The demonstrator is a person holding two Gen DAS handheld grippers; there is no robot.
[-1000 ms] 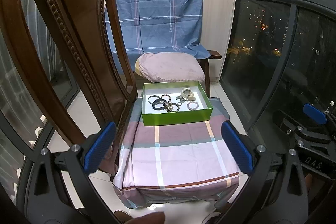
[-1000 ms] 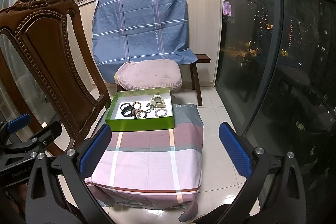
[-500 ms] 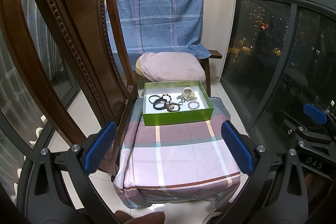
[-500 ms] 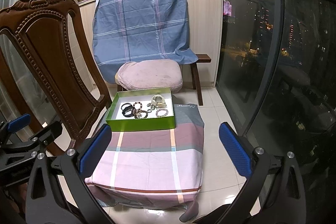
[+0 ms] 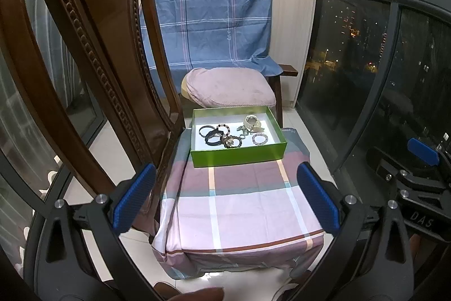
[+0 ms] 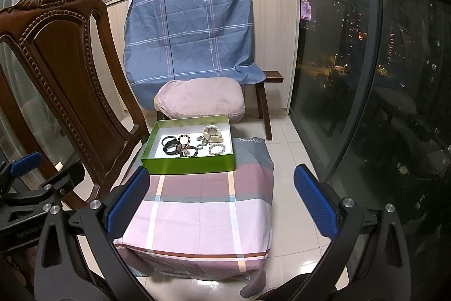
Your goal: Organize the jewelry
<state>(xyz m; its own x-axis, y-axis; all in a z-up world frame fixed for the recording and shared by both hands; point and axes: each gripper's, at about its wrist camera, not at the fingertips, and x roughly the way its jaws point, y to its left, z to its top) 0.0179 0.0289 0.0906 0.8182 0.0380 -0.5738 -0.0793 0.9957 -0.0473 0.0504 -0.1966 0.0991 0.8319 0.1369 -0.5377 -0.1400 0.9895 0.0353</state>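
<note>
A green box [image 5: 239, 154] [image 6: 188, 164] with a white inside sits at the far end of a low table under a pink plaid cloth [image 5: 239, 205] [image 6: 197, 213]. Several pieces of jewelry lie in it: black bangles [image 5: 212, 136] [image 6: 170, 146], beaded bracelets [image 5: 259, 138] [image 6: 217, 149] and a pale watch [image 5: 253, 122] [image 6: 212, 130]. My left gripper [image 5: 225, 196] and my right gripper [image 6: 221, 198] are both open and empty, held back over the near end of the table, well short of the box.
A carved wooden chair [image 5: 93, 69] [image 6: 70, 75] stands close on the left of the table. A pink cushion [image 5: 231, 90] on a bench and a blue checked sheet [image 5: 208, 19] are behind the box. Dark windows [image 6: 380, 89] run along the right.
Both views have shifted only very slightly; the box appears a touch further right. Both grippers stay open and nothing has been picked up.
</note>
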